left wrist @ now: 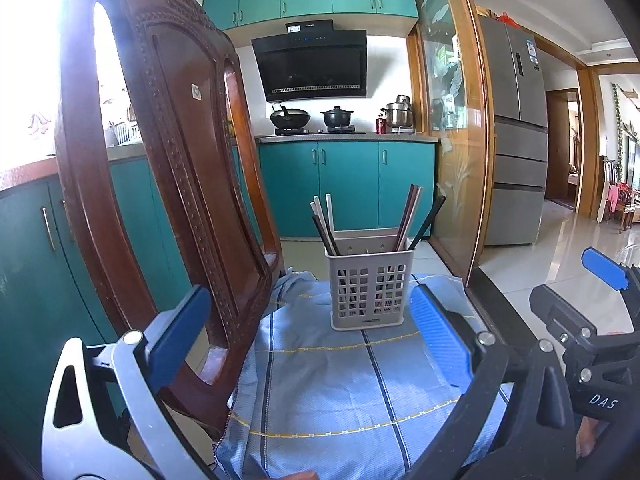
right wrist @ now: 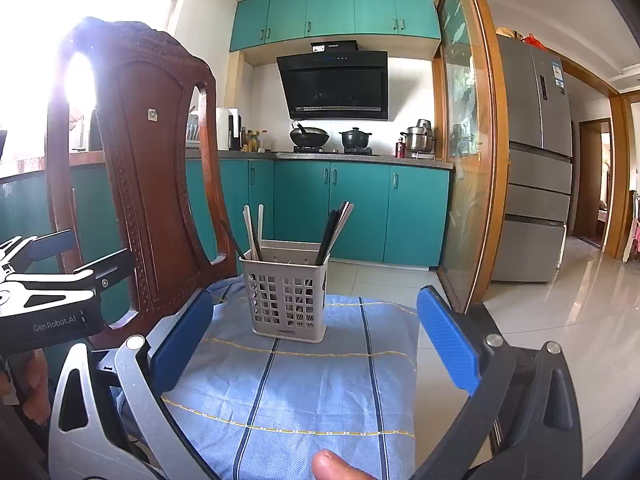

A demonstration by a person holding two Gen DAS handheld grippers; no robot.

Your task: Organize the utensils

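A carved wooden chair (left wrist: 168,168) stands at the left edge of the blue checked cloth (left wrist: 340,392). Behind: teal cabinets (left wrist: 344,188), range hood (left wrist: 312,66), wok (left wrist: 290,117), black pot (left wrist: 337,117), steel pot (left wrist: 398,114), grey fridge (left wrist: 516,136).

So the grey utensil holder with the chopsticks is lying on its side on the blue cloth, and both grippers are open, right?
Not quite. The grey utensil holder stands upright on the blue cloth, with the chopsticks sticking up out of it, as both wrist views show. The left gripper and right gripper are indeed open.
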